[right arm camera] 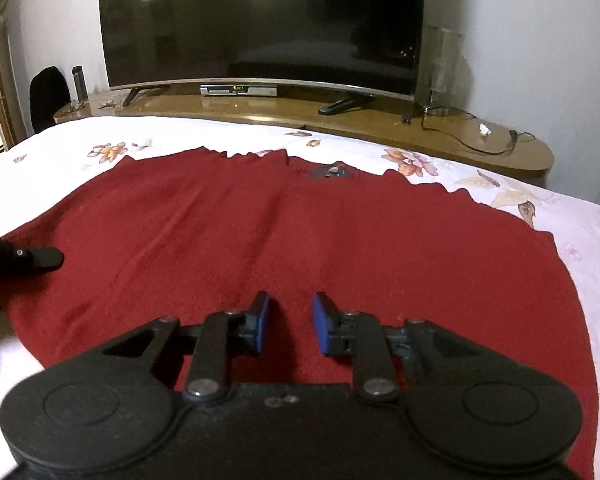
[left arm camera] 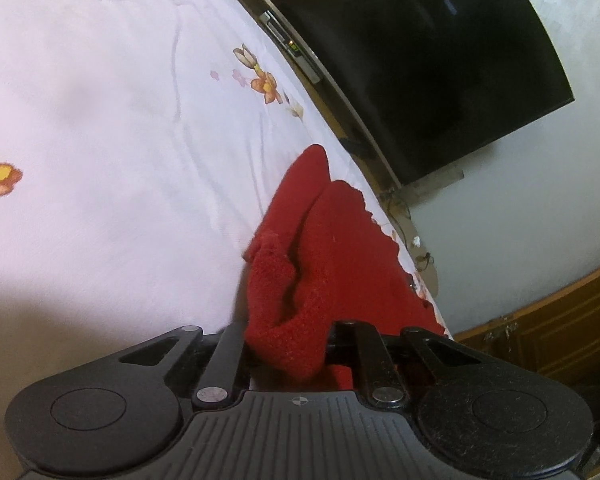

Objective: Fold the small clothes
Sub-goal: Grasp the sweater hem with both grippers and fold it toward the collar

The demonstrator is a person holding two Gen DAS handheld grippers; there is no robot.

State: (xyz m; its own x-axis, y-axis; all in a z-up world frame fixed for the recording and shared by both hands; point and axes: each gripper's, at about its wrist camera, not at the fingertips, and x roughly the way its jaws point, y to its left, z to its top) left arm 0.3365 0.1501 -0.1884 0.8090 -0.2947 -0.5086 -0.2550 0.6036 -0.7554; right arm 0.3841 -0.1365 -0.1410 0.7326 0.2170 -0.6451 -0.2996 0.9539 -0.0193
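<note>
Two grippers over a floral bedsheet facing a television: left gripper clamps the red garment, right gripper gapes.

Left wrist view: the fingertips of the black left gripper are buried in a bunched fold of the red fuzzy knitted garment, so the pads cannot be seen. The garment's near part is hidden behind the gripper body.

Right wrist view: the left gripper is cut off by the left edge; only one finger shows. The garment's near hem lies hidden under the black right gripper. A small dark item at the garment's far collar is too blurred to identify.
</note>
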